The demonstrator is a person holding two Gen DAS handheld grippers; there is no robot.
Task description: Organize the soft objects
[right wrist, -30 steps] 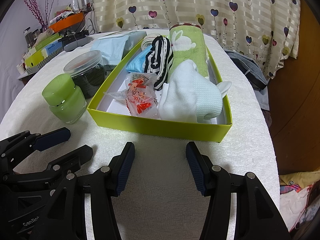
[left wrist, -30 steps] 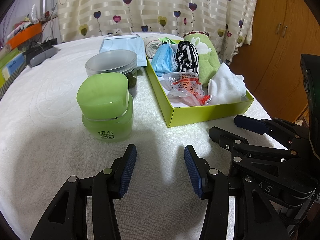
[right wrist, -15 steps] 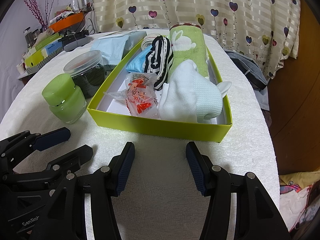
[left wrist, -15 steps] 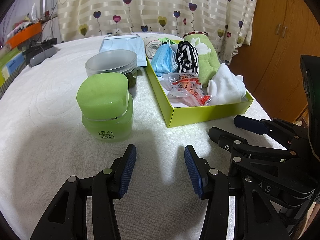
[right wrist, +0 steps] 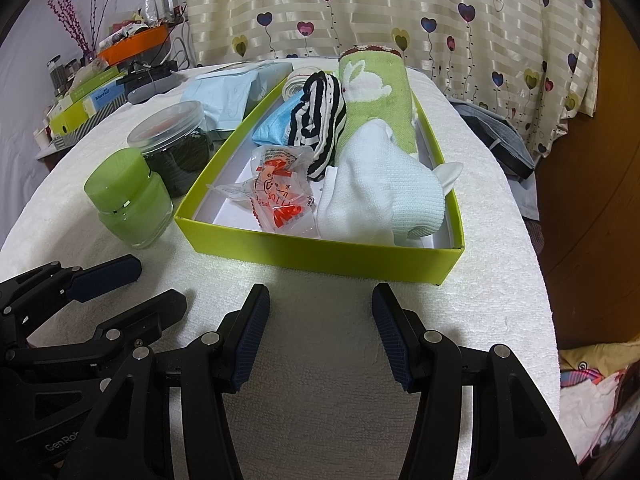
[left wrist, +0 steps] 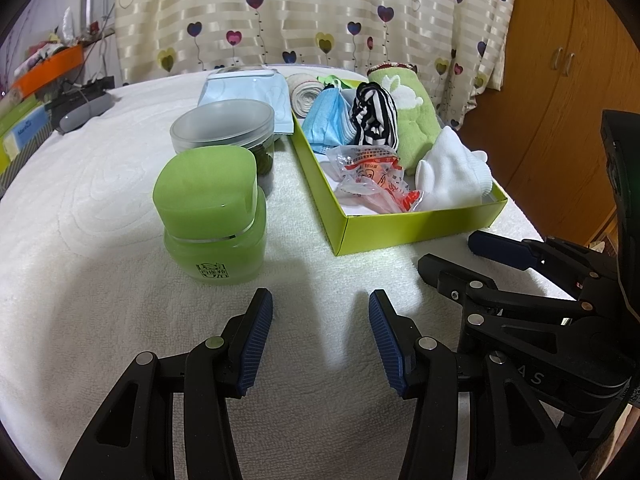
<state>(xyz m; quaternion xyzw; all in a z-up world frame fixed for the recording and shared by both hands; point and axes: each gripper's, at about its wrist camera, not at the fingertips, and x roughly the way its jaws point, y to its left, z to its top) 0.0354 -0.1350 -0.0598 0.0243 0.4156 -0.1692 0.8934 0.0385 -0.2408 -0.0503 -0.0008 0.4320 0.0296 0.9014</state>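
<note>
white towel-covered table (right wrist: pixel 328 420), green box (right wrist: pixel 320 248) of soft things — just beyond both open jaws

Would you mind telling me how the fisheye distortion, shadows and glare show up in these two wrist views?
Left wrist view: dark corners, curved table edge, soft shadow ahead of the left gripper, a small highlight on the green jar. Right wrist view: the lime-green box bows outward, glare on the clear snack packet; both sharp.

I see the lime-green box (right wrist: pixel 320 250) packed: green rabbit towel (right wrist: pixel 376 96) rolled along the back, striped sock (right wrist: pixel 324 120) and blue mask (right wrist: pixel 276 126) beside it, white sock (right wrist: pixel 380 196) and crinkly red-printed packet (right wrist: pixel 280 192) up front.
</note>
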